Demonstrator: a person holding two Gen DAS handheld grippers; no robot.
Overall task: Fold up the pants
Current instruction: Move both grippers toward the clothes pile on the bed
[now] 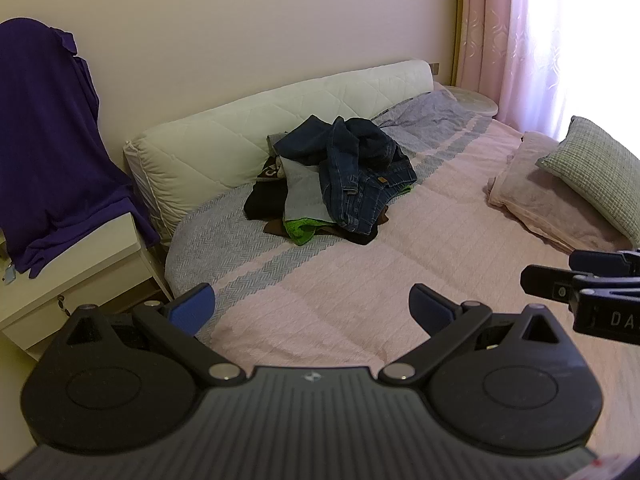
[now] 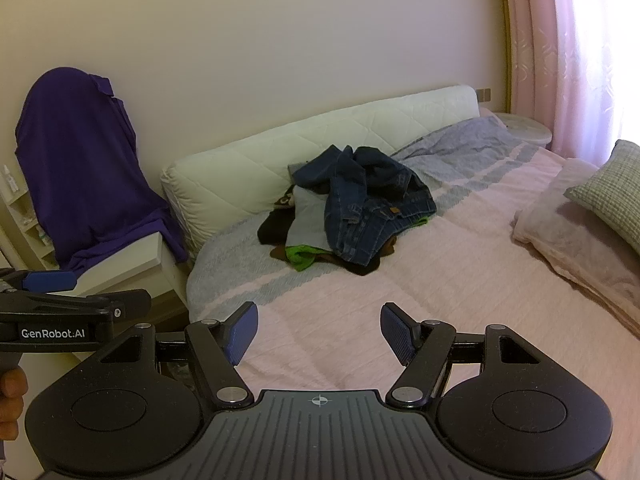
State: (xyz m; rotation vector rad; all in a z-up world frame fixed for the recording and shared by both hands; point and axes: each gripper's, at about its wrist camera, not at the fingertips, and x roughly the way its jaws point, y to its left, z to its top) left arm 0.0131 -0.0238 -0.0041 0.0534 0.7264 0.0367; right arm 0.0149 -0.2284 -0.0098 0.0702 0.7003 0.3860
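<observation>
Dark blue jeans (image 1: 360,176) (image 2: 368,212) lie crumpled on top of a heap of clothes (image 1: 300,216) (image 2: 304,256) near the head of the bed. Black, grey, brown and bright green pieces stick out under them. My left gripper (image 1: 312,306) hangs open over the pink bedspread, well short of the heap, with nothing between its blue pads. My right gripper (image 2: 318,332) is open too, at about the same distance from the pile. Each gripper shows at the edge of the other's view.
The bed (image 1: 360,280) has a pink and grey-striped cover and a white quilted headboard (image 1: 248,132). Folded pink blanket and checked pillow (image 1: 592,168) lie at the right. A purple garment (image 1: 52,140) drapes over a white bedside table (image 1: 80,276) at the left. Pink curtains (image 2: 580,60) hang at the back right.
</observation>
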